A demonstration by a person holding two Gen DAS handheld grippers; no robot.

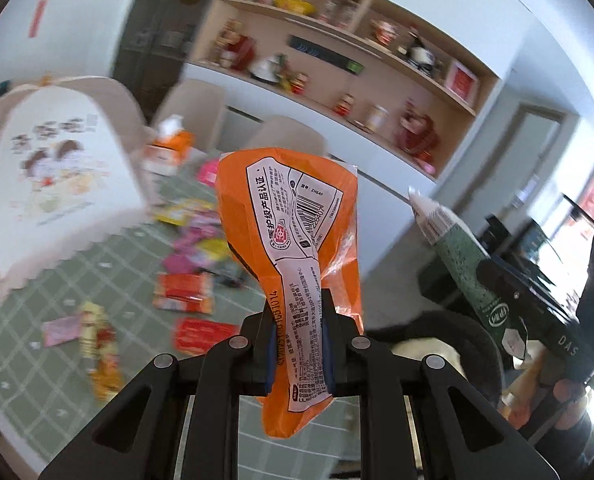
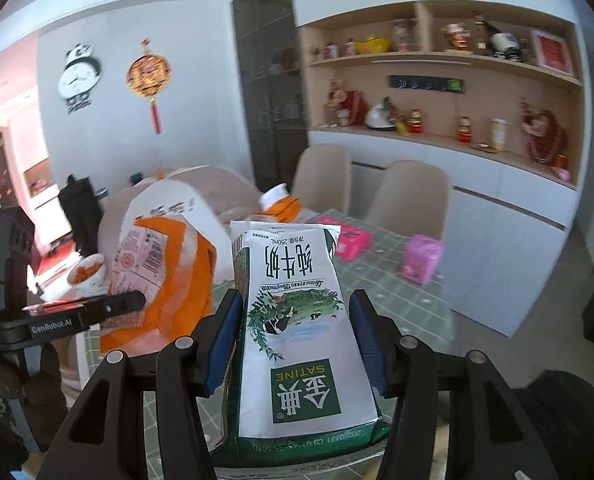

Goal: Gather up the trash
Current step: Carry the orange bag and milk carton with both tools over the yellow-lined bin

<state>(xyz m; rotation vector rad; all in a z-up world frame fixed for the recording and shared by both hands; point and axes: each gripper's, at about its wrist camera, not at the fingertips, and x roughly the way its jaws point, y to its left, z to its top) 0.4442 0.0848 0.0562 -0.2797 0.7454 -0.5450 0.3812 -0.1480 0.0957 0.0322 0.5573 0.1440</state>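
Carry step: your left tongs (image 1: 299,336) pinched an orange wrapper (image 1: 293,216); right tongs (image 2: 297,336) clamped a milk carton (image 2: 297,320). Next, you needed a bin; none showed.

Both fisheye views are bright with daylight. In the left wrist view the light blows out to white glare at four o'clock, while the wrappers (image 1: 185,236) on the desk (image 1: 37,360) and the shelves (image 1: 337,60) smear with motion blur. The orange packet (image 1: 293,216) stays sharp. Straight edges bow toward the dark corners; the right wrist view's shelf (image 2: 437,60) is softly blurred.
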